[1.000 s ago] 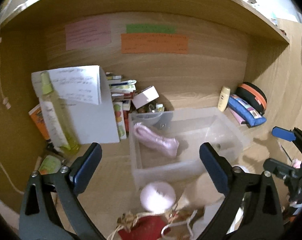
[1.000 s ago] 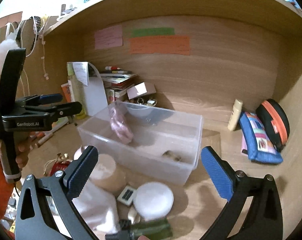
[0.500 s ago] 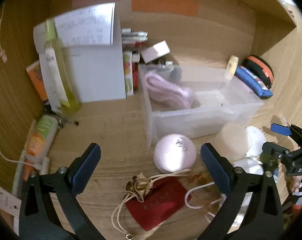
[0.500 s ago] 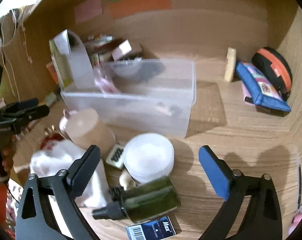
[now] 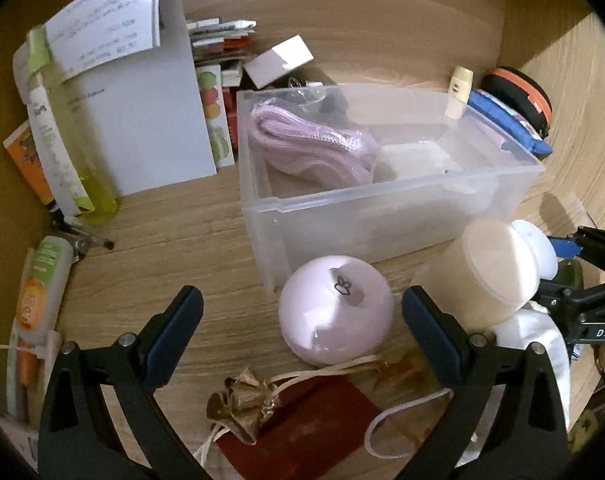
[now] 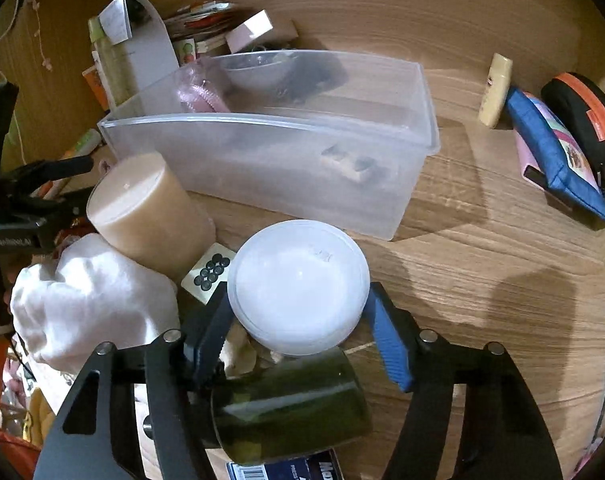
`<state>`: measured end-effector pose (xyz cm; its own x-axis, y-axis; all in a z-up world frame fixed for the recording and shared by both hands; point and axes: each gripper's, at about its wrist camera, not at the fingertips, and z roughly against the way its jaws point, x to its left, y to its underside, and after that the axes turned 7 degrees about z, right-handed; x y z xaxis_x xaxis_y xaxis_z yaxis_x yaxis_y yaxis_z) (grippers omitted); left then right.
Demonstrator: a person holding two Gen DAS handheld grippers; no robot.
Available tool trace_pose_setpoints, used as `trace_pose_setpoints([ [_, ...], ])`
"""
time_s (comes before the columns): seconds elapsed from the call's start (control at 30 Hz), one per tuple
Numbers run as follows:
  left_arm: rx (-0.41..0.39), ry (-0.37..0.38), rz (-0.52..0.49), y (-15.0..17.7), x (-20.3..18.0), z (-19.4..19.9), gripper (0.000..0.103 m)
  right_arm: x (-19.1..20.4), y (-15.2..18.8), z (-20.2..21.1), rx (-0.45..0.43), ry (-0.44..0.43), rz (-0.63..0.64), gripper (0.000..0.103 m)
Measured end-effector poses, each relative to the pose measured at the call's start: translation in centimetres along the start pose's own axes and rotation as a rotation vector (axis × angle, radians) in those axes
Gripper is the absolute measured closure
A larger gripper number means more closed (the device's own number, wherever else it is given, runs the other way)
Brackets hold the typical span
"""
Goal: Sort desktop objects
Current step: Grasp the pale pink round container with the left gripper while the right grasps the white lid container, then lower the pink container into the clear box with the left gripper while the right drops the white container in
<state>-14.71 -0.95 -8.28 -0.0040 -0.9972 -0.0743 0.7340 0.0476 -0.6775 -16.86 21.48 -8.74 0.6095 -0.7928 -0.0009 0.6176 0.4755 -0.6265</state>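
Observation:
A clear plastic bin [image 5: 382, 196] stands on the wooden desk and holds a pink pouch [image 5: 310, 148]; the bin also shows in the right wrist view [image 6: 286, 168]. My left gripper [image 5: 302, 332] is open, its fingers on either side of a round pale-pink case [image 5: 336, 316] in front of the bin, not touching it. My right gripper [image 6: 296, 336] has its fingers against both sides of a round white lidded tub [image 6: 298, 284]. A beige candle jar [image 6: 150, 212] lies beside it.
A dark green bottle [image 6: 290, 404], a white cloth [image 6: 90, 304] and a small dotted card [image 6: 208, 272] crowd the right gripper. A red drawstring pouch [image 5: 314, 420] lies by the left gripper. Bottles, papers and books stand left; blue and orange cases [image 6: 558, 140] sit right.
Both grippers dropped toward the desk. The left now brackets the pink case. The right moved onto the white tub and closed from wide open around it.

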Motion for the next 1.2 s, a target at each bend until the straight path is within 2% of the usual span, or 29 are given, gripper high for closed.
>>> trace_pose_setpoints([
  [0.13,0.05,0.03,0.018,-0.1,0.3,-0.9,0.01,-0.1,-0.1,0.2,-0.007,-0.008,0.004,0.041],
  [0.2,0.09,0.058,0.034,-0.1,0.4,-1.5,0.019,0.2,0.0,0.8,-0.032,-0.006,0.016,0.041],
  [0.27,0.114,0.069,0.043,0.0,0.2,-1.9,0.022,0.2,0.1,1.5,-0.06,-0.006,0.015,0.041],
  [0.4,0.118,0.072,0.03,0.1,-0.5,-2.1,0.04,-0.4,-0.2,2.3,-0.089,-0.019,-0.015,0.041],
  [0.8,0.046,0.107,0.083,0.2,0.8,0.2,0.04,-2.2,-1.5,5.0,-0.174,-0.027,-0.064,0.041],
  [1.03,-0.038,0.091,0.094,-0.6,1.7,3.2,0.04,-2.3,-1.5,6.9,-0.234,-0.016,-0.072,0.041],
  [1.2,-0.113,0.118,0.114,-1.7,1.7,5.6,0.04,-2.8,-2.2,7.6,-0.26,-0.016,-0.08,0.041],
])
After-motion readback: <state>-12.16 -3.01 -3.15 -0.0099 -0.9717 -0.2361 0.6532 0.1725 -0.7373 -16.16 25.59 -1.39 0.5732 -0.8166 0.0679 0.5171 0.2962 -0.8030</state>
